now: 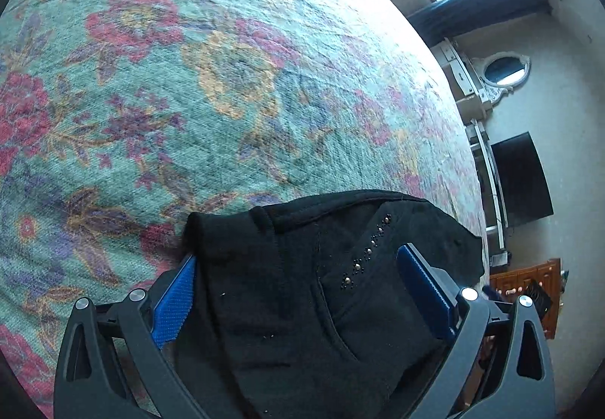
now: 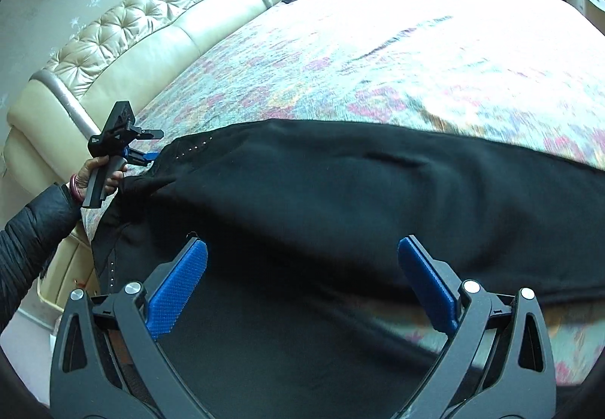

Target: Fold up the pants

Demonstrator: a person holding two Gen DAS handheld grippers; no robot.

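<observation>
pants (image 2: 340, 192): black, small metal studs by the pocket
state: partly folded, rumpled at the waist
pose: stretched lengthwise
place: on the floral bedspread (image 2: 378, 71), near its front edge

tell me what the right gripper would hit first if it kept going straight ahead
Probably the black pants: the open right gripper points at the cloth spread across the floral bedspread. Depth is unclear.

No readable text, label, brand or number is showing in either wrist view. The small pale mark on the left gripper (image 2: 130, 145) body is too blurred to read.
</observation>
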